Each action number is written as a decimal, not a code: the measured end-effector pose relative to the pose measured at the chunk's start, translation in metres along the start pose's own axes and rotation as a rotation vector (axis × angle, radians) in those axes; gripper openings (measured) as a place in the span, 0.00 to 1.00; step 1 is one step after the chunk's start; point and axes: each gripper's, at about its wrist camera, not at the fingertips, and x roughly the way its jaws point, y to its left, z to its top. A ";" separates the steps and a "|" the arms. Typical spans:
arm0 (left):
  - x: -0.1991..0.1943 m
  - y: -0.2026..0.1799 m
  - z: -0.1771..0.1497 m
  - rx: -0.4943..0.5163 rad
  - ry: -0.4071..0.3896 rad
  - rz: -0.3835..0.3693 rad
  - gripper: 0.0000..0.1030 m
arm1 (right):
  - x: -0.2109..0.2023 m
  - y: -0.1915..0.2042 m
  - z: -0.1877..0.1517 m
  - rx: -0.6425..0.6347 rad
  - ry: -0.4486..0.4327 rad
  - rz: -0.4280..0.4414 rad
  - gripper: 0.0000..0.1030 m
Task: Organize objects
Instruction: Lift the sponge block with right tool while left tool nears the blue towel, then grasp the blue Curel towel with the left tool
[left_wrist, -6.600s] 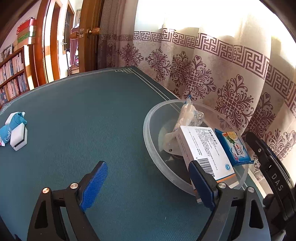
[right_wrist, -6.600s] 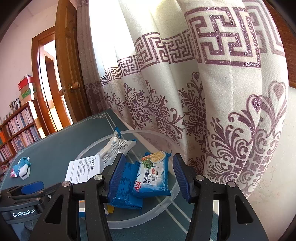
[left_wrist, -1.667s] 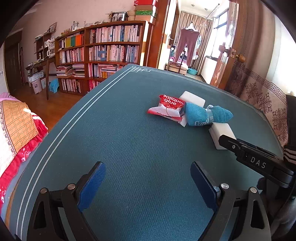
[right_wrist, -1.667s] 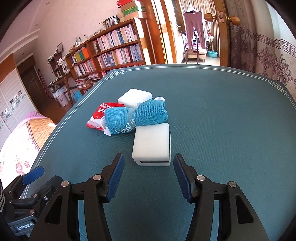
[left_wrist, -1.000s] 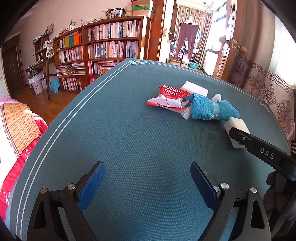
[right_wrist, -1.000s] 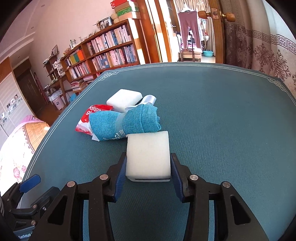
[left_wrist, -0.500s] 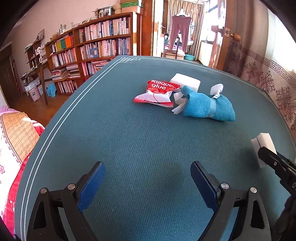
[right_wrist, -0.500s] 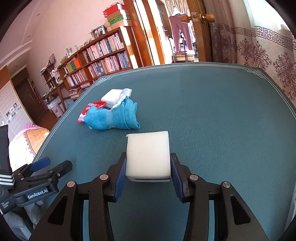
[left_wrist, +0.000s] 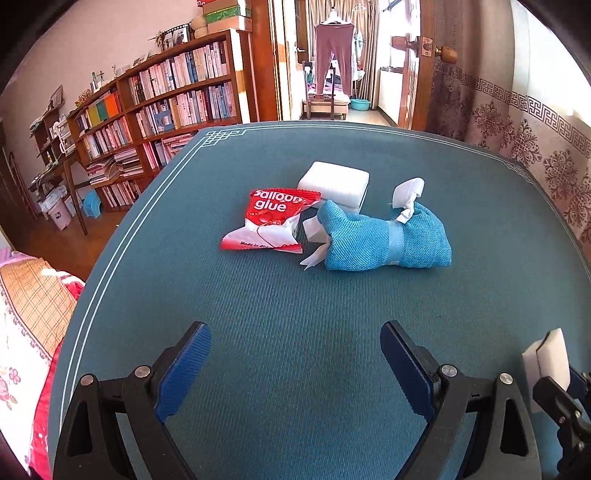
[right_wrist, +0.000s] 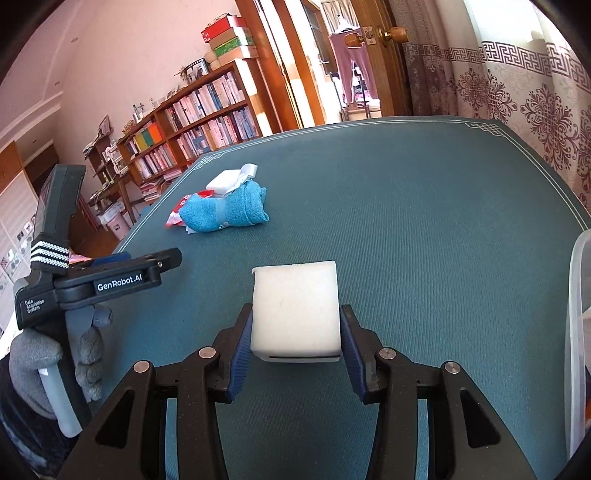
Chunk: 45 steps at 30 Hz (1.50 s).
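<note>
My right gripper (right_wrist: 295, 336) is shut on a white sponge block (right_wrist: 295, 312), lifted above the green table; the same block (left_wrist: 546, 356) shows at the right edge of the left wrist view. My left gripper (left_wrist: 295, 363) stands open over bare cloth, nothing between its fingers. Ahead of it lie a red "Balloon glue" packet (left_wrist: 269, 221), a rolled blue towel (left_wrist: 384, 240) and a second white sponge block (left_wrist: 334, 182), bunched together. In the right wrist view that pile, with the blue towel (right_wrist: 225, 210) in front, is far off to the left.
A clear plastic bowl's rim (right_wrist: 576, 295) shows at the right edge of the right wrist view. The table's left edge (left_wrist: 110, 251) drops to a bed and floor. A gloved hand (right_wrist: 37, 369) holds the left gripper. Bookshelves, a door and patterned curtains stand behind.
The right gripper has carried the white block away from the pile toward the right, and the bowl's rim has come into its view. The left gripper drifted sideways, still open.
</note>
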 end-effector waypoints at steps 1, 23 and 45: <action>-0.001 -0.001 0.000 -0.002 -0.002 -0.006 0.93 | 0.000 -0.002 0.000 0.009 0.002 0.006 0.44; 0.023 -0.046 0.042 0.080 -0.048 -0.210 0.93 | -0.002 -0.013 -0.002 0.050 -0.012 0.042 0.44; 0.000 -0.065 0.040 0.206 -0.081 -0.166 0.94 | -0.006 -0.021 -0.001 0.087 -0.023 0.022 0.45</action>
